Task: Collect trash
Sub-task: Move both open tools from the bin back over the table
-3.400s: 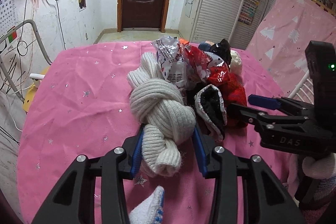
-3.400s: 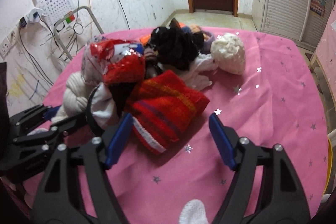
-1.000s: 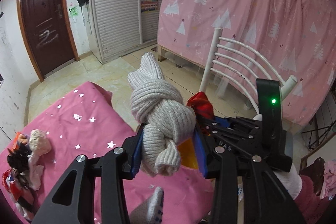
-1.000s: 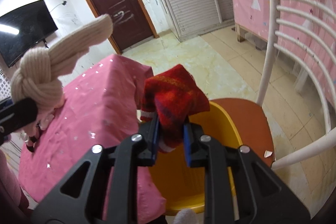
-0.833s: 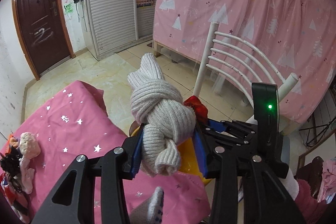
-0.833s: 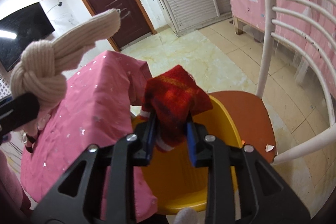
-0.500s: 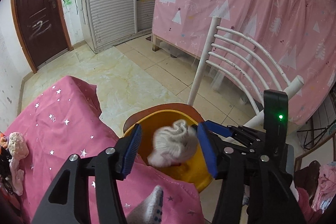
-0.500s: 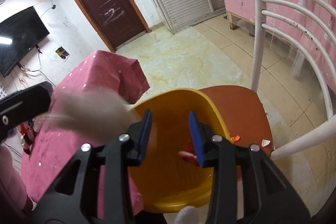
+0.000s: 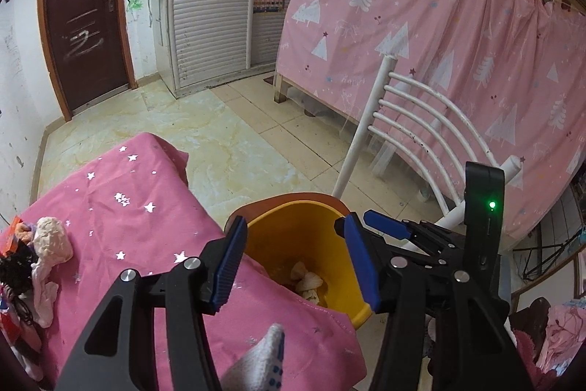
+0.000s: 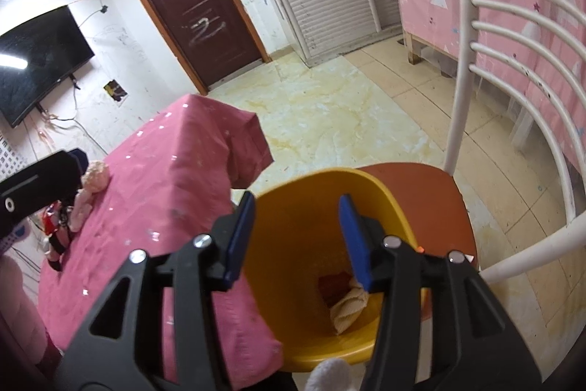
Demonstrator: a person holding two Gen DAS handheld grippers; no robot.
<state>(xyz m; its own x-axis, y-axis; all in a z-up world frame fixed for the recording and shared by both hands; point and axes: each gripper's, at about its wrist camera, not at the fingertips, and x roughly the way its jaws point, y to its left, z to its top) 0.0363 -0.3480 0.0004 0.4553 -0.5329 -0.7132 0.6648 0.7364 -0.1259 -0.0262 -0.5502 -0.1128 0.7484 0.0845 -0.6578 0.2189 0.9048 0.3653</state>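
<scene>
We held the left gripper (image 9: pixel 295 259) apart and empty over the yellow bin (image 10: pixel 384 204), while the right gripper (image 10: pixel 296 240) was opening with nothing between its jaws. The cream knotted knit (image 10: pixel 348 308) lay in the bin's bottom, long axis slanting near-left to far-right, beside the red knit (image 10: pixel 333 283). The bin stood on a chair (image 10: pixel 432 185) beside the pink-clothed table (image 9: pixel 121 207); a tiled floor (image 10: pixel 329 112) and dark door (image 10: pixel 190 13) lay farther off.

You face a dark brown door (image 9: pixel 86 35) in a scuffed white wall, pale marbled floor tiles (image 9: pixel 234 149), a white slatted wardrobe (image 9: pixel 212 24), pink tree-print curtain (image 9: pixel 439 43), white chair (image 9: pixel 414 134).
</scene>
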